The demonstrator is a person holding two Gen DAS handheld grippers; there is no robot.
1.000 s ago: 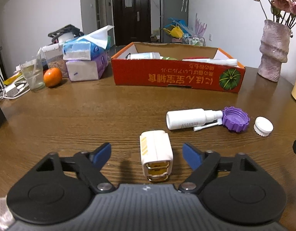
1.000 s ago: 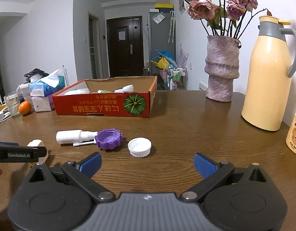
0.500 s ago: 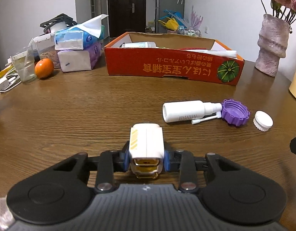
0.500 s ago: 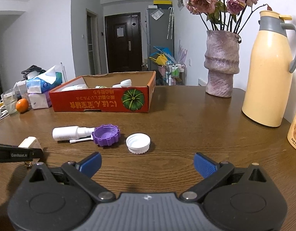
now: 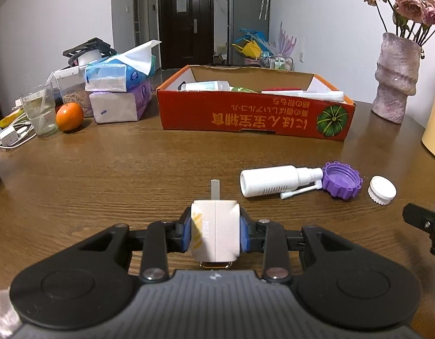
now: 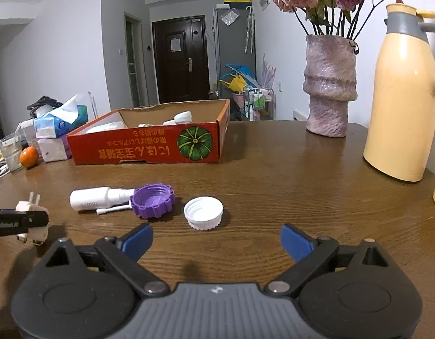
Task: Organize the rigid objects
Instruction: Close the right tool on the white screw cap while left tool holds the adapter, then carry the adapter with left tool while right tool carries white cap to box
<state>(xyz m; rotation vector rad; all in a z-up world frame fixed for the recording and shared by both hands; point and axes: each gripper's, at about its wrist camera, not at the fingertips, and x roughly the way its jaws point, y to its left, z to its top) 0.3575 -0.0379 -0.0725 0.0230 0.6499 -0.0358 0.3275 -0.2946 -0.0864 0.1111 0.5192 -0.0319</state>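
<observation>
A brown wooden table (image 5: 132, 169) is seen carrying everything. Toward its far side an open red cardboard box (image 5: 254, 115) printed with a pumpkin is set, with bottles lying inside. A white spray bottle (image 5: 276, 180) lies on its side nearer the camera, touching a purple ribbed cap (image 5: 341, 180), and a white screw cap (image 6: 203, 212) is placed just beside that, open side up. A white plug adapter (image 5: 216, 231) is clamped between the blue pads of the left gripper (image 5: 216, 233), its prongs pointing away. The right gripper (image 6: 216, 240) is spread wide but closing, with nothing between its fingers, the white cap lying just ahead.
</observation>
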